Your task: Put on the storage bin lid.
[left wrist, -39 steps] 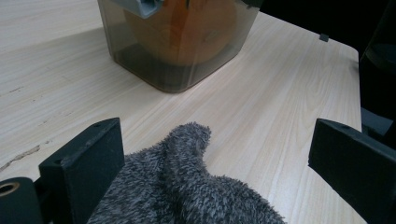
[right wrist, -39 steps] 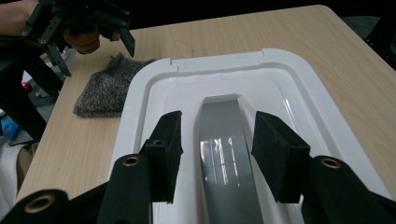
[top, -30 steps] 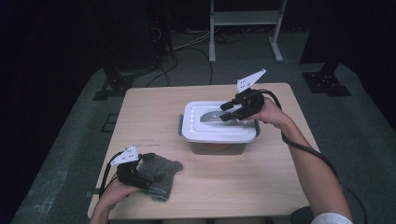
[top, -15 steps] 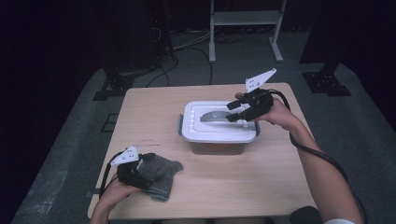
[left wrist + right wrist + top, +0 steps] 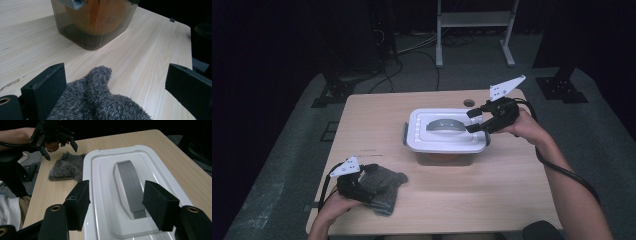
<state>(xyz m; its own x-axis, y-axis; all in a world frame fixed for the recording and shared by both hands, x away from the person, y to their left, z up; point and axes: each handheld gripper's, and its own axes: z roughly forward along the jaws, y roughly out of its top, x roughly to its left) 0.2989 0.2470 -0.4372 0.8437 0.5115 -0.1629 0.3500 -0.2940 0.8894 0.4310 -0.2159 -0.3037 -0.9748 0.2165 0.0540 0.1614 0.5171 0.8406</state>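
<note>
Tabletop (image 5: 492, 200): pale wood grain on a grey carpeted floor, with dark surroundings and a white metal stand behind the far edge.
Left gripper (image 5: 364, 186): at the near left corner, jaws spread wide over the grey cloth (image 5: 384, 187); in the left gripper view the fuzzy cloth (image 5: 100, 100) lies between the pads without either pad pressing on it, so the grip is released.
Grey cloth: crumpled flat on the tabletop near the near left corner, well apart from the container.
Container (image 5: 446, 137): a smoky translucent box in the middle of the tabletop, toward the far edge, closed by a white lid (image 5: 107, 202) with a grey handle (image 5: 131, 186) folded into its recess.
Contents: something orange (image 5: 100, 15) shows through the box wall; what it is I cannot tell.
Right gripper (image 5: 475, 121): over the right end of the lid, jaws have just been opening, standing either side of the handle's end without touching it, holding nothing.
</note>
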